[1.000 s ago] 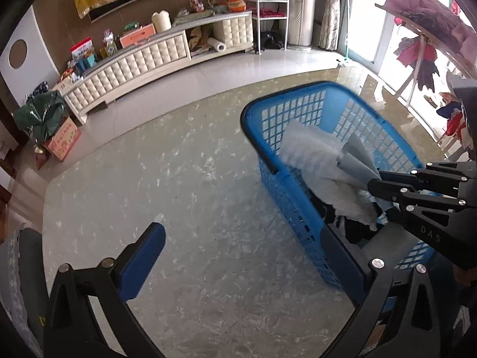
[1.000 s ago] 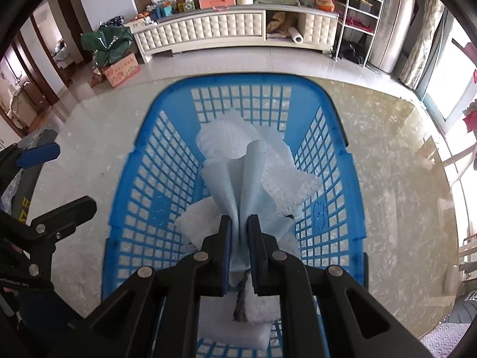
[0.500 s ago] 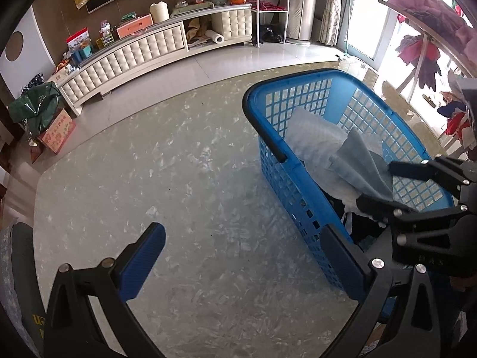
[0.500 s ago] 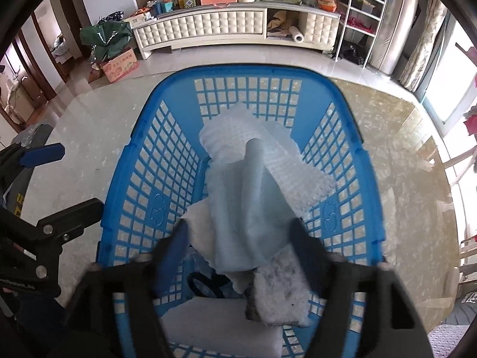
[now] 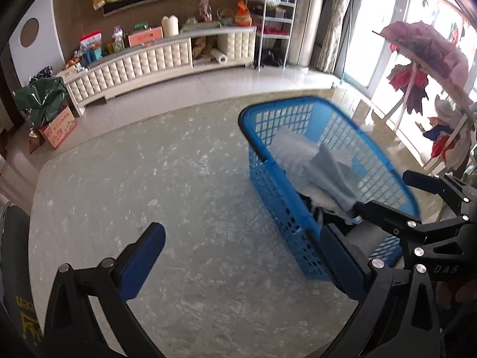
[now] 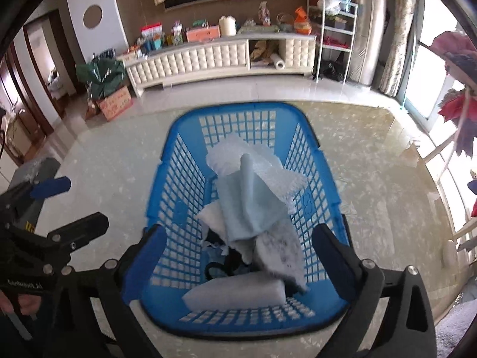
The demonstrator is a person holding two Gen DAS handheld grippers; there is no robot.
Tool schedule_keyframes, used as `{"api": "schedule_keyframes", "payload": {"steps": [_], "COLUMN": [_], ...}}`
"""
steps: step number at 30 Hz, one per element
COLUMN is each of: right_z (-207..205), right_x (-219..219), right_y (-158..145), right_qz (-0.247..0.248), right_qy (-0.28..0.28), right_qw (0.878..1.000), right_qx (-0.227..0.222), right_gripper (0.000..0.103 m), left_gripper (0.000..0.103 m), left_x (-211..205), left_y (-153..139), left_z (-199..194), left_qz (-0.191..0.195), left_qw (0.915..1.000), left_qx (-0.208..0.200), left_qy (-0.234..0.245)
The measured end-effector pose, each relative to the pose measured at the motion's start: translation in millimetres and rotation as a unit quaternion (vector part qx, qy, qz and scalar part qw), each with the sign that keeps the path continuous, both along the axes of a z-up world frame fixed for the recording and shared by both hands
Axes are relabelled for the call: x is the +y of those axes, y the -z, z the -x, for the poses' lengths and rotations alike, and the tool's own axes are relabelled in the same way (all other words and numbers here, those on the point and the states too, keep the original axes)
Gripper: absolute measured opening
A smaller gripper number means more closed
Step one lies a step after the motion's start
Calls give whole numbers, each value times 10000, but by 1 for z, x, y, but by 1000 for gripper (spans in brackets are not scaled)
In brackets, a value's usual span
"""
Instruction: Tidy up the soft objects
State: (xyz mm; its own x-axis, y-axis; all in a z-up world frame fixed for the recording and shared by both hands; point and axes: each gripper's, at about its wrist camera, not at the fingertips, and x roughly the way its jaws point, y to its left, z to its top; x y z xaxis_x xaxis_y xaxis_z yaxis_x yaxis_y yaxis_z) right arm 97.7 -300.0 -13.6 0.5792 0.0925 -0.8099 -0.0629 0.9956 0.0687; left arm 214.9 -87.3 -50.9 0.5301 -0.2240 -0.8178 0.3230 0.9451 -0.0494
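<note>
Cloth [image 6: 249,200], pale blue, lies draped on top of the pile inside the basket [image 6: 167,161], straight ahead of your right gripper [image 6: 238,261] and a little below it. Under it sit white padded pieces and a grey fuzzy one, with a white pad at the end of the basket nearest you. Your right gripper is spread wide and empty, its fingers straddling that near end. Your left gripper [image 5: 238,256] is also wide and empty, hanging over bare floor [image 5: 149,179] with the basket off to its right. My read: this drop looks finished. Your next move calls for finding another soft thing outside the basket; none shows on the floor.
</note>
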Motion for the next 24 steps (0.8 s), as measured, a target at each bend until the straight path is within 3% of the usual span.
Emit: {"api": "schedule_keyframes", "payload": {"steps": [10, 18, 24], "right_z": [43, 70, 83], "right_x": [24, 56, 79], "right_y": [-34, -59, -73], "right_qz": [107, 24, 124], "right_qy": [45, -95, -352], "right_qw": [9978, 9910, 9850], "right_qx": [-652, -1334, -1687], "right_gripper": [102, 103, 103], "left_gripper": [103, 103, 103], "left_x": [29, 56, 73], "left_y": [-47, -74, -83], "left_z": [71, 119, 146], "left_qz": [560, 414, 291], "left_qw": [9923, 9815, 9766], "left_qx": [-1052, -1742, -1924], "left_qy": [-340, -676, -915]}}
